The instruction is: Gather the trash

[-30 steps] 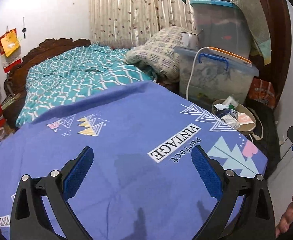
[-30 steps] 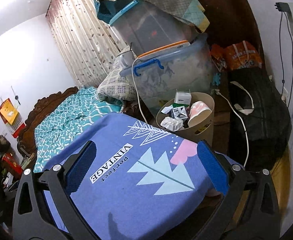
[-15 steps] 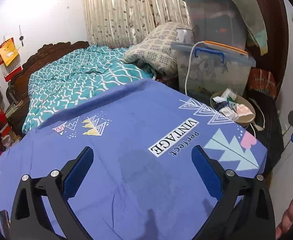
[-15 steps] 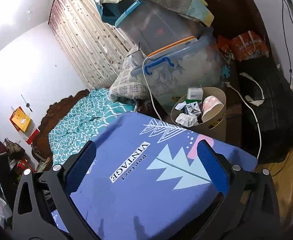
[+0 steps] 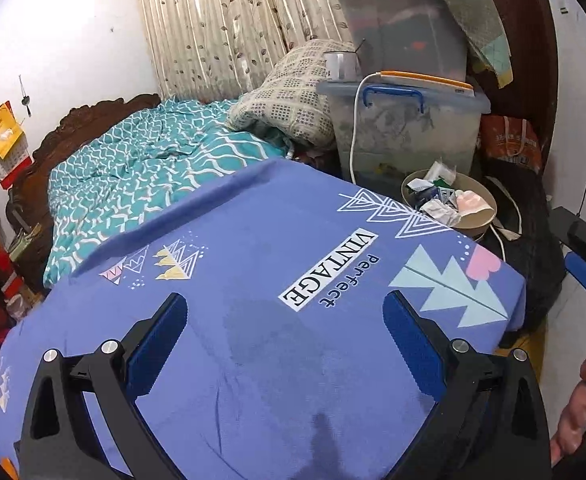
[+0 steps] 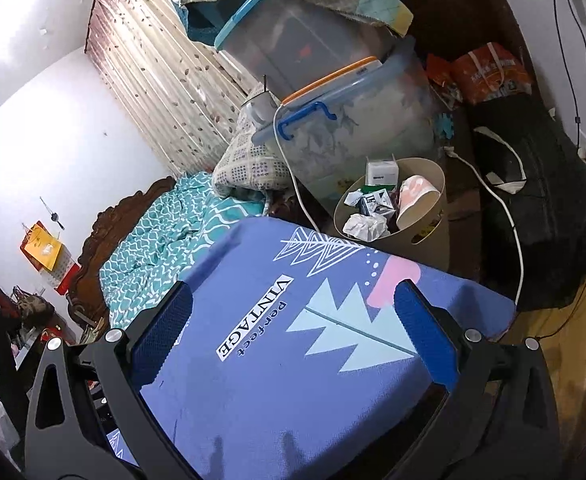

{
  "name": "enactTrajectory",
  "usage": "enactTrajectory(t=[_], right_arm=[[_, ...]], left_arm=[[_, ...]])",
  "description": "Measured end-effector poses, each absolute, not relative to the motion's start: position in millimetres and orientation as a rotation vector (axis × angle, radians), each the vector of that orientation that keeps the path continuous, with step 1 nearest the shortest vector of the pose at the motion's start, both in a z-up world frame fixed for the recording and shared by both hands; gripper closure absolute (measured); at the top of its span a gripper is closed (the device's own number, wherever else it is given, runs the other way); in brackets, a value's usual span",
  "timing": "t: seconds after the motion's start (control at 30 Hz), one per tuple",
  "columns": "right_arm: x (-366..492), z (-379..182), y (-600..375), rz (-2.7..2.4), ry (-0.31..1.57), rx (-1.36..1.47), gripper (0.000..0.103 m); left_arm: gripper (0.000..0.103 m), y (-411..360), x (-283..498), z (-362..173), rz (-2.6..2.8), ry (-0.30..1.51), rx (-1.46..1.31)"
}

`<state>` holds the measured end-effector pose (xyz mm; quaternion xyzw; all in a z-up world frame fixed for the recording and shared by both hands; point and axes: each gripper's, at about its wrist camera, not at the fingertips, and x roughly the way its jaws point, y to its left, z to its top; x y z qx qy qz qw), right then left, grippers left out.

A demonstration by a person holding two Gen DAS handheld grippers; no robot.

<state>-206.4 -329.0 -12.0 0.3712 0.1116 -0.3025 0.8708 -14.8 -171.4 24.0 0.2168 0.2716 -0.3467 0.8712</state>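
Matt printed cloth covers the worktop [image 6: 293, 380]; beyond its far corner, a smooth beige plastic bin [image 6: 433, 224] holds crumpled paper [image 6: 363, 226].

A blue sheet [image 5: 277, 320] printed "VINTAGE perfect" covers the near surface. Past its far edge lies a teal quilt [image 5: 141, 176] on a bed with a carved headboard [image 5: 93, 120], and a checked pillow [image 5: 289, 92] at the quilt's far right corner. Right of the pillow stand two stacked clear bins [image 6: 345, 120], cloth draped on top. A curtain [image 5: 221, 28] hangs behind. A black bag [image 6: 533, 208] sits on the floor by the right wall.
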Motion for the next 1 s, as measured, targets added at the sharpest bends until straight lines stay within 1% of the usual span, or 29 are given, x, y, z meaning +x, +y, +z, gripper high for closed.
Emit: enactTrajectory(t=[0.5,1.0], right_arm=[[-204,-8,-324,-0.627,0.246,0.735,0.003],[-202,-7,-317,-0.623,0.251,0.727,0.003]], left_arm=[[0.008,-167,-7,23,-0.716,0.604,0.421],[0.008,-162,-9,23,-0.722,0.599,0.406]])
